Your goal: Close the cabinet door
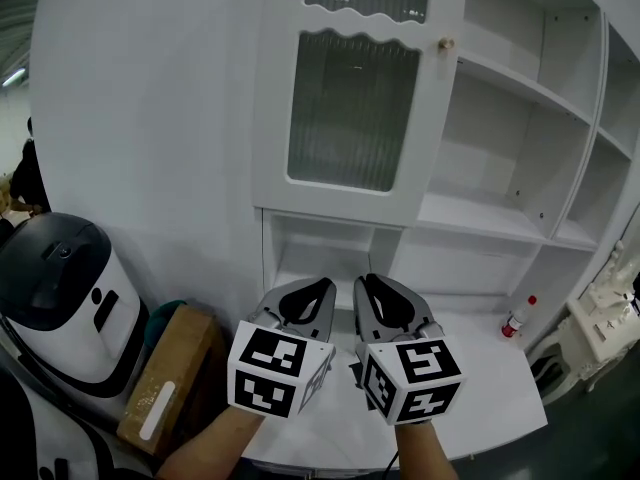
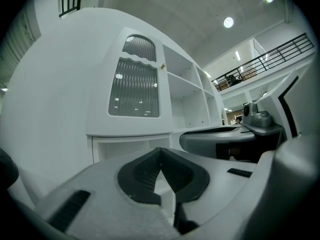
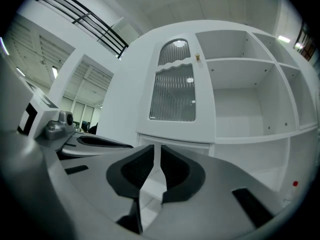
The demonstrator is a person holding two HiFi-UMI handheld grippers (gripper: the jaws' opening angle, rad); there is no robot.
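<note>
Head view: the left gripper (image 1: 322,284) and the right gripper (image 1: 368,282) sit side by side over a white countertop (image 1: 480,368). The glass-paned cabinet door (image 1: 350,108) rises straight ahead and above them, its knob (image 1: 446,44) up to the right. Open white shelves (image 1: 500,138) lie to the right, with a red-capped bottle (image 1: 515,320) on the counter. A cardboard box (image 1: 170,368) stands on the floor to the left.

Left gripper view: the jaws of the left gripper (image 2: 160,151) meet at the tips, holding nothing. The door (image 2: 134,89) is above; a balcony railing (image 2: 265,59) and a ceiling lamp (image 2: 228,22) are to the upper right.

Right gripper view: the right gripper (image 3: 156,151) shows a narrow slit, empty. The door (image 3: 174,91) stands just above. Whether it is fully shut I cannot tell.
</note>
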